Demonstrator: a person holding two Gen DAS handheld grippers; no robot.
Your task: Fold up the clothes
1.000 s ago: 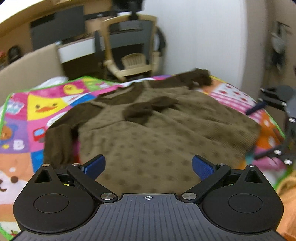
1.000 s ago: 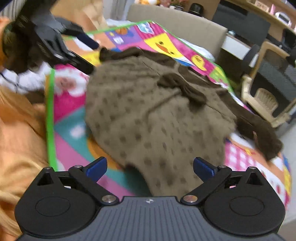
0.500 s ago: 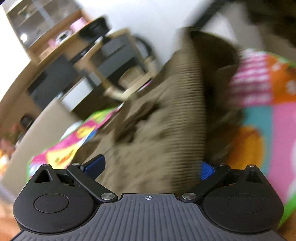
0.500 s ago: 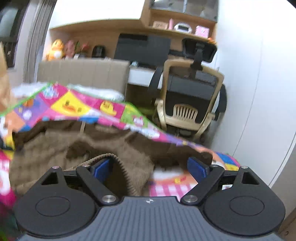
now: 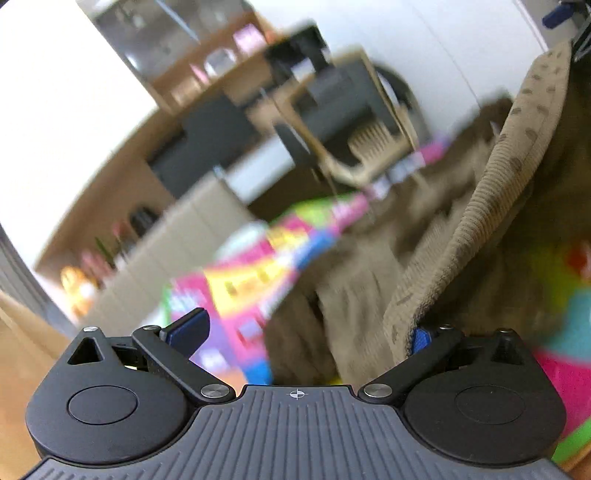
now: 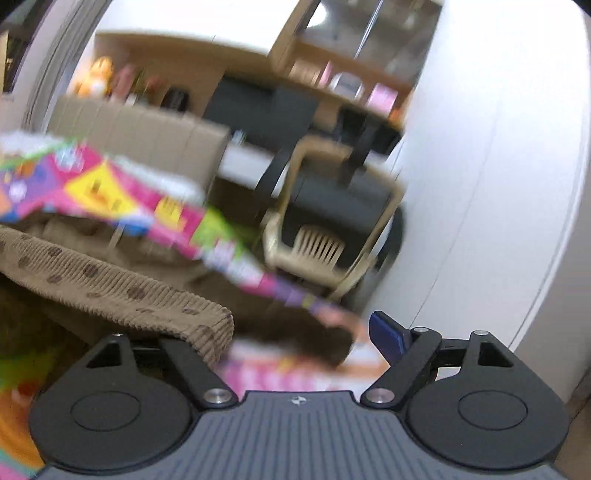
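Observation:
A brown corduroy garment with dark dots (image 5: pixel 461 229) lies on a colourful play mat (image 5: pixel 251 273), its lower hem raised off the mat. In the left wrist view, my left gripper (image 5: pixel 304 334) stands wide open and the hem drapes over its right finger (image 5: pixel 421 339). The hem runs up to the right gripper at the top right corner (image 5: pixel 569 22). In the right wrist view, the garment's hem corner (image 6: pixel 122 291) hangs over the hidden left finger of my right gripper (image 6: pixel 295 339). Its jaws are closing, with a gap still between the cloth and the blue right pad (image 6: pixel 388 336).
A beige and black office chair (image 6: pixel 325 221) stands beyond the mat (image 6: pixel 110 199), in front of a desk with a dark monitor (image 6: pixel 258 107). A beige padded panel (image 6: pixel 140 125) lies behind the mat. A white wall (image 6: pixel 498 184) rises on the right. Both views are blurred.
The garment lay flat on the mat a second ago. Both grippers have slid under its lower hem and lifted it, tilting upward and rolling. The right jaws have narrowed a little.

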